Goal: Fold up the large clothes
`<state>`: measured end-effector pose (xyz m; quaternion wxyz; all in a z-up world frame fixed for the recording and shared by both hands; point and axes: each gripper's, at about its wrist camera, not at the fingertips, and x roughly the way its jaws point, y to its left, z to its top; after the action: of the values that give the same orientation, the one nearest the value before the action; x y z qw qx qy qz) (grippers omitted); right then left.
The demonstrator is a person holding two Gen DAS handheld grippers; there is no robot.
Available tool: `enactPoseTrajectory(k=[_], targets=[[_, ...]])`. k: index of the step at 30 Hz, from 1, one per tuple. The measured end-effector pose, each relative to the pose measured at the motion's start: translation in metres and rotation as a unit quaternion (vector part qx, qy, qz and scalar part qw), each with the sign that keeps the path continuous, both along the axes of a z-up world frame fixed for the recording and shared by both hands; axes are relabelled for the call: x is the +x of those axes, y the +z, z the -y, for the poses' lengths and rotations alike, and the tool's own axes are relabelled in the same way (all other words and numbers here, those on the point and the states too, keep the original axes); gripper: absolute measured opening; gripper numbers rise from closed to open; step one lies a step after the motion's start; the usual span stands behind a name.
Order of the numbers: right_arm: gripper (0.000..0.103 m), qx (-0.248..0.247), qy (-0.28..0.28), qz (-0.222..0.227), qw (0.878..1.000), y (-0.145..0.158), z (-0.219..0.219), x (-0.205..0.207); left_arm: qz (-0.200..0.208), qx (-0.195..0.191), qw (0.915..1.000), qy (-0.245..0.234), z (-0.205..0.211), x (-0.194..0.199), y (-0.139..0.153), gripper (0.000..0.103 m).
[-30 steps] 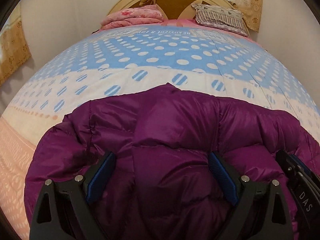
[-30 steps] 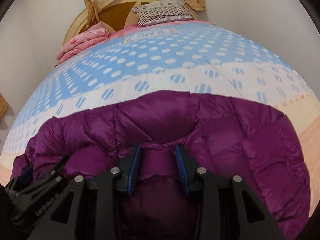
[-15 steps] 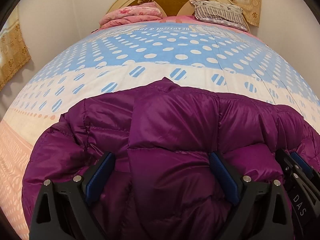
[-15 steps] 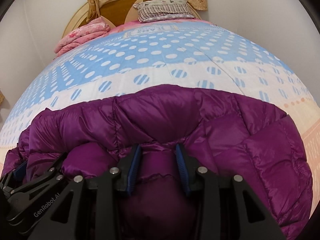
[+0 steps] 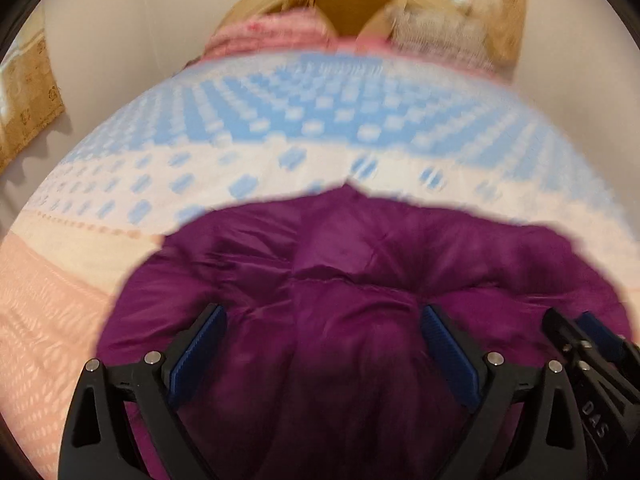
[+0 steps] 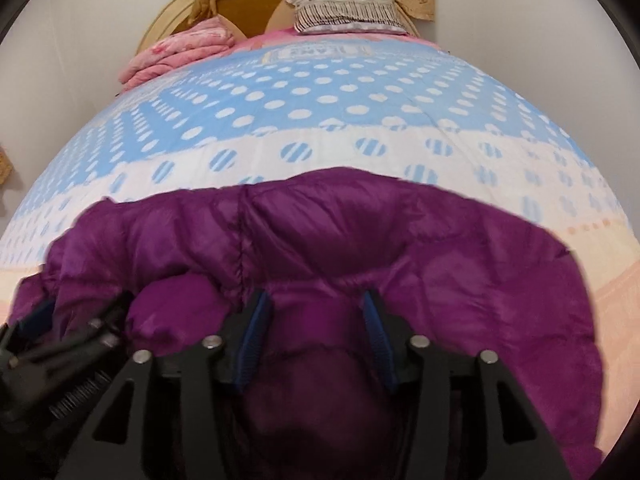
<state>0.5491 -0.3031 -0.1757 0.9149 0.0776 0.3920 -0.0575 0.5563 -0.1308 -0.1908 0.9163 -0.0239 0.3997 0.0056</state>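
A puffy purple jacket (image 5: 360, 248) lies bunched on the near part of the bed. My left gripper (image 5: 322, 312) hangs open just above it, its blue pads (image 5: 196, 344) wide apart and nothing pinched between them; this view is motion-blurred. My right gripper (image 6: 314, 300) has a fold of the purple jacket (image 6: 400, 232) between its blue pads (image 6: 256, 320). Its jaws are opening, and the puffed fabric still fills the gap and touches both pads. Each gripper shows at the edge of the other's view, the two standing side by side over the jacket.
The bed has a blue and white dotted cover (image 6: 320, 100) with a peach band (image 5: 52, 300) near the front. A folded pink blanket (image 6: 180, 52) and a striped pillow (image 6: 344, 12) lie by the headboard (image 6: 248, 4). Walls stand close on both sides.
The left gripper has lifted and drawn back from the jacket, blurring its view. The right gripper's pads have spread wider around the fold they pinched.
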Motion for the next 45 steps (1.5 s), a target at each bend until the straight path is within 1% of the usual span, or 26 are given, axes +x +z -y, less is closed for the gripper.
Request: enactPoseTrajectory(k=[1, 2, 3, 4, 5, 6, 7, 9, 10, 11, 14, 20, 24, 26, 28, 29, 31, 33, 35, 36, 37, 38, 39, 42, 44, 45], targets=[[0.063, -0.004, 0.005, 0.012, 1.000, 0.009, -0.001, -0.013, 0.018, -0.018, 0.9995, -0.018, -0.005, -0.019, 0.010, 0.098], [0.065, -0.008, 0.013, 0.027, 1.000, 0.017, -0.001, -0.030, 0.033, -0.027, 0.9984, -0.036, -0.007, -0.037, 0.015, 0.098], [0.070, -0.009, 0.025, 0.043, 0.999, 0.025, -0.004, -0.049, 0.042, -0.022, 0.9975, -0.051, -0.005, -0.053, 0.014, 0.098], [0.077, -0.011, 0.035, 0.053, 0.998, 0.027, -0.007, -0.063, 0.040, -0.008, 0.9976, -0.057, -0.003, -0.060, 0.009, 0.098], [0.079, -0.024, 0.048, 0.054, 0.997, 0.022, -0.013, -0.077, 0.031, 0.017, 0.9976, -0.059, 0.003, -0.062, -0.001, 0.098], [0.081, -0.033, 0.054, 0.046, 0.997, 0.016, -0.018, -0.080, 0.017, 0.041, 0.9974, -0.057, 0.008, -0.059, -0.012, 0.098], [0.081, -0.039, 0.067, 0.019, 0.997, 0.000, -0.023, -0.079, -0.003, 0.056, 0.9973, -0.048, 0.010, -0.054, -0.027, 0.098], [0.078, -0.041, 0.073, -0.011, 0.996, -0.020, -0.025, -0.071, -0.012, 0.047, 0.9979, -0.043, 0.009, -0.050, -0.037, 0.100], [0.079, -0.039, 0.069, -0.019, 0.997, -0.029, -0.023, -0.067, -0.012, 0.051, 0.9977, -0.042, 0.010, -0.050, -0.037, 0.100], [0.080, -0.040, 0.068, -0.017, 0.997, -0.032, -0.023, -0.065, -0.012, 0.058, 0.9974, -0.040, 0.012, -0.050, -0.038, 0.100], [0.081, -0.044, 0.066, -0.019, 0.997, -0.035, -0.023, -0.063, -0.012, 0.051, 0.9979, -0.037, 0.011, -0.050, -0.042, 0.102], [0.081, -0.041, 0.063, -0.012, 0.997, -0.039, -0.025, -0.066, -0.011, 0.051, 0.9980, -0.037, 0.009, -0.048, -0.042, 0.102], [0.082, -0.040, 0.065, -0.018, 0.997, -0.039, -0.026, -0.067, -0.018, 0.051, 0.9978, -0.037, 0.008, -0.045, -0.042, 0.102], [0.082, -0.044, 0.073, -0.028, 0.996, -0.036, -0.025, -0.065, -0.031, 0.054, 0.9970, -0.046, 0.007, -0.041, -0.037, 0.102], [0.082, -0.040, 0.073, -0.036, 0.996, -0.024, -0.021, -0.068, -0.044, 0.065, 0.9954, -0.054, 0.005, -0.044, -0.023, 0.102], [0.082, -0.035, 0.064, -0.029, 0.997, -0.013, -0.016, -0.078, -0.036, 0.062, 0.9960, -0.053, 0.000, -0.052, -0.012, 0.102], [0.086, -0.027, 0.059, 0.005, 0.998, 0.013, -0.005, -0.110, -0.016, 0.045, 0.9969, -0.062, -0.013, -0.078, 0.012, 0.102], [0.090, -0.026, 0.062, 0.010, 0.998, 0.023, 0.005, -0.143, -0.002, 0.041, 0.9963, -0.076, -0.030, -0.112, 0.029, 0.102], [0.090, -0.019, 0.058, 0.008, 0.998, 0.021, 0.019, -0.178, 0.007, 0.043, 0.9956, -0.083, -0.050, -0.148, 0.032, 0.102], [0.092, -0.017, 0.056, 0.005, 0.998, 0.018, 0.025, -0.189, 0.013, 0.046, 0.9952, -0.086, -0.059, -0.167, 0.030, 0.102], [0.092, -0.019, 0.050, -0.002, 0.999, 0.011, 0.033, -0.209, 0.015, 0.053, 0.9949, -0.084, -0.071, -0.190, 0.023, 0.102], [0.092, -0.024, 0.038, -0.008, 0.999, 0.003, 0.041, -0.230, 0.013, 0.060, 0.9948, -0.081, -0.080, -0.206, 0.017, 0.102], [0.092, -0.027, 0.030, -0.012, 0.999, -0.001, 0.046, -0.240, 0.010, 0.066, 0.9947, -0.078, -0.093, -0.229, 0.007, 0.102], [0.092, -0.018, 0.002, -0.032, 0.999, -0.024, 0.062, -0.289, -0.002, 0.079, 0.9952, -0.057, -0.121, -0.271, -0.019, 0.102], [0.092, 0.000, -0.011, -0.053, 0.999, -0.038, 0.068, -0.318, -0.018, 0.062, 0.9969, -0.046, -0.138, -0.299, -0.035, 0.102], [0.092, 0.005, -0.012, -0.044, 0.999, -0.042, 0.067, -0.337, -0.018, 0.049, 0.9978, -0.042, -0.145, -0.310, -0.039, 0.102]])
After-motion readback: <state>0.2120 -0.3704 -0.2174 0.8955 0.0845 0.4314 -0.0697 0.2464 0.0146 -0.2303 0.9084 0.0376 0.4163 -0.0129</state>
